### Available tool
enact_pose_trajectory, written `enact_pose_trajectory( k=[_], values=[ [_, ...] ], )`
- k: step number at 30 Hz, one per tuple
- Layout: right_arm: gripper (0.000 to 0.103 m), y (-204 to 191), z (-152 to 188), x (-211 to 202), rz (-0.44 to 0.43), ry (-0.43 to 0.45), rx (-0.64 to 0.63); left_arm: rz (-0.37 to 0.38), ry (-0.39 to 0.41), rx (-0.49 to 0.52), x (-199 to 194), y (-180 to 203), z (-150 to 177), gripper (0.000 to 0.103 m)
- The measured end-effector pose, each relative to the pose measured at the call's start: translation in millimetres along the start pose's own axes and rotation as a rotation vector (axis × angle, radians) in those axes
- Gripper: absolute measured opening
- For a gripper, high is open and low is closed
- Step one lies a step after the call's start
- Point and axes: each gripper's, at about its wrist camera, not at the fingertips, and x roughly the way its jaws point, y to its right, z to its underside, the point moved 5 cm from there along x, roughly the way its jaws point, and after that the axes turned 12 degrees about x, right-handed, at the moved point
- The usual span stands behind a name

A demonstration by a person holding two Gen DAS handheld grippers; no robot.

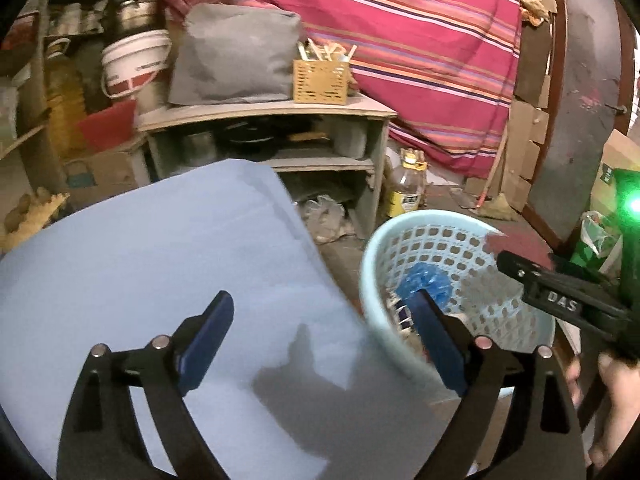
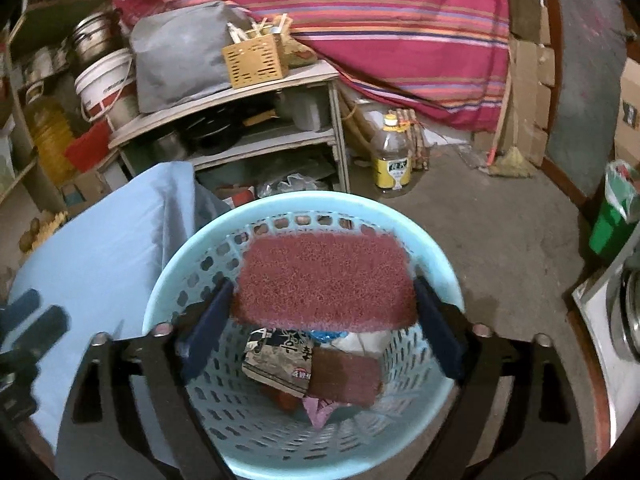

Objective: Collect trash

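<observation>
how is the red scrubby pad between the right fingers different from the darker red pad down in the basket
The upper red pad sits at rim height of the light blue basket, spanning the right gripper; the lower red pad lies at the bottom among wrappers. The upper one looks larger and brighter pinkish red; the lower looks smaller and darker brownish red in shade. The upper one is fully exposed; the lower is partly overlapped by a printed wrapper. Both are rectangular with a rough texture.

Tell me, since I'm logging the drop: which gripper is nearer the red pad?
Right. The right gripper is over the basket with the red pad between its open jaws. The left gripper is off beside the basket, over the blue sheet.
</observation>
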Motion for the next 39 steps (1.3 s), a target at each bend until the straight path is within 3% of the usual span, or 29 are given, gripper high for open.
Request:
enact_pose_trajectory(
  k=[5,9,14,19,22,30,34,39],
  values=[
    [0.099,-11,13,13,0.017,-0.028,-0.028,-0.059,0.007,-0.022,-23,-27,18,0.089],
    [0.099,-21,16,2,0.011,-0.001,-0.063,-0.092,0.014,-0.054,-40,-48,32,0.089],
    [0.099,-36,29,-25,-0.013,0.049,-0.099,-0.117,0.026,-0.106,-68,-70,54,0.089],
    [0.099,-51,48,-69,-0.073,0.118,-0.103,-0.159,0.045,-0.124,-99,-84,76,0.095],
    [0.099,-63,69,-100,-0.08,0.176,-0.149,-0.185,0.048,-0.112,-121,-90,94,0.095],
    [0.099,-93,126,-152,-0.167,0.196,-0.199,-0.251,0.082,-0.131,-181,-102,151,0.098],
    [0.099,-106,159,-171,-0.184,0.213,-0.216,-0.253,0.118,-0.137,-202,-101,177,0.099],
    [0.099,-122,193,-188,-0.21,0.239,-0.247,-0.277,0.11,-0.171,-218,-104,208,0.099]
  ],
)
